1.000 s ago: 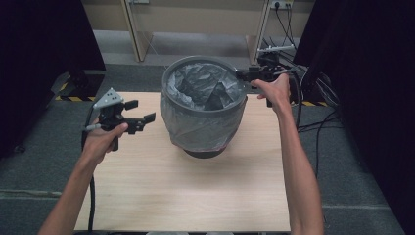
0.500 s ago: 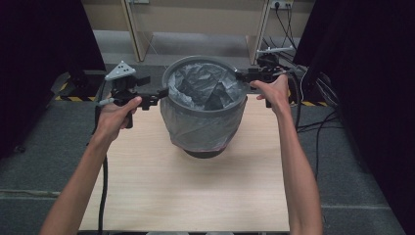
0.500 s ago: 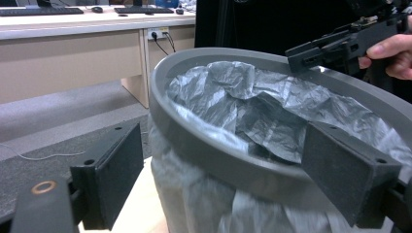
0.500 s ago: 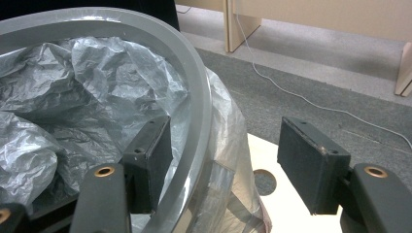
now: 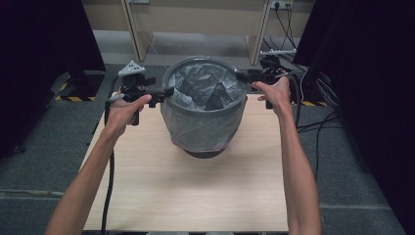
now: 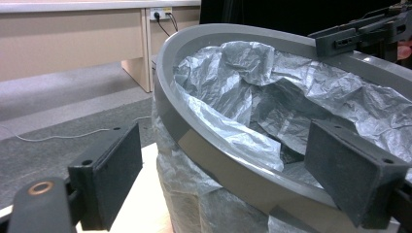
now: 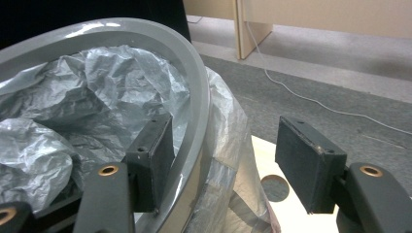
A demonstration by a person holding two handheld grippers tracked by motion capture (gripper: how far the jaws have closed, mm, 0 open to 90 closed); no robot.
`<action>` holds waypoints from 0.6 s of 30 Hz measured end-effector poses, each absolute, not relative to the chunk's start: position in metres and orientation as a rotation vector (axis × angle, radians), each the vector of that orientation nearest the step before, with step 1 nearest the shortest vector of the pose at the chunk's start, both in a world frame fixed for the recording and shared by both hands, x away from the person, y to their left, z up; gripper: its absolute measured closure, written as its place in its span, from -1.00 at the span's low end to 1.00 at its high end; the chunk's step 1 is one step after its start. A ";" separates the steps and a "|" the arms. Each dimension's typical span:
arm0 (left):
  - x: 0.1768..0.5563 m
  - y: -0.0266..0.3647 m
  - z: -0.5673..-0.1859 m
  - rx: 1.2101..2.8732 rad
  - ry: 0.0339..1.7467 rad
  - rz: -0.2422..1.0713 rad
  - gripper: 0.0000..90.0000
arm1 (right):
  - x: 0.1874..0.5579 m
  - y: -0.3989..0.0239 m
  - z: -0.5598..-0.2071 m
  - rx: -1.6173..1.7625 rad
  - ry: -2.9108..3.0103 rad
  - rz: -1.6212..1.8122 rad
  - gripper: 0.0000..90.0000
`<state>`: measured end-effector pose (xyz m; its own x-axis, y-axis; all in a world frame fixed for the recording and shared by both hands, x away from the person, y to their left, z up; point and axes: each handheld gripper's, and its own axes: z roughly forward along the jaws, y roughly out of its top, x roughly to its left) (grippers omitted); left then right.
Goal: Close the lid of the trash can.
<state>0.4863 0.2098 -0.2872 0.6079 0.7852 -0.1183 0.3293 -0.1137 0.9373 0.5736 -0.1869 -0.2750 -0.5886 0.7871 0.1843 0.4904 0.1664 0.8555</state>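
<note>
Two grippers are being held open astride opposite rims of the bin (image 5: 203, 125), standing mid-table (image 5: 195, 196): left gripper (image 5: 164, 93), right gripper (image 5: 243, 77). Its rigid grey ring (image 6: 228, 170) is judged the firmest hold; the thin crinkled liner (image 7: 73, 97) is likely being treated as slippery and tearable.

This is looking like a lab or recording room rather than a home; black curtains (image 5: 44, 58) are hanging down both sides of the space, closing it in; a plain pale wooden table (image 5: 195, 196) is standing alone on grey carpet (image 5: 44, 166); cables (image 5: 313, 122) are trailing across the floor toward wall sockets (image 5: 280, 5); yellow-and-black hazard tape (image 5: 73, 98) is marking the floor; beige desk legs (image 5: 137, 34) are showing at the back.
</note>
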 end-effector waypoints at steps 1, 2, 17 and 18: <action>0.486 0.210 -0.288 1.701 0.925 0.504 -0.71 | 0.574 -0.188 -0.276 1.211 2.149 1.401 -0.09; 0.485 0.209 -0.288 1.705 0.922 0.512 -0.71 | 0.574 -0.188 -0.277 1.208 2.151 1.412 -0.09; 0.481 0.206 -0.286 1.736 0.887 0.573 -0.66 | 0.570 -0.190 -0.277 1.203 2.122 1.461 -0.10; 0.481 0.206 -0.285 1.729 0.883 0.573 -0.64 | 0.570 -0.190 -0.275 1.211 2.107 1.482 -0.17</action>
<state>0.4806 0.2064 -0.2846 0.6111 0.7903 -0.0441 0.2810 -0.1646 0.9455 0.5695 -0.1903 -0.2753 -0.6025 0.7677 0.2183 0.4648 0.1152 0.8779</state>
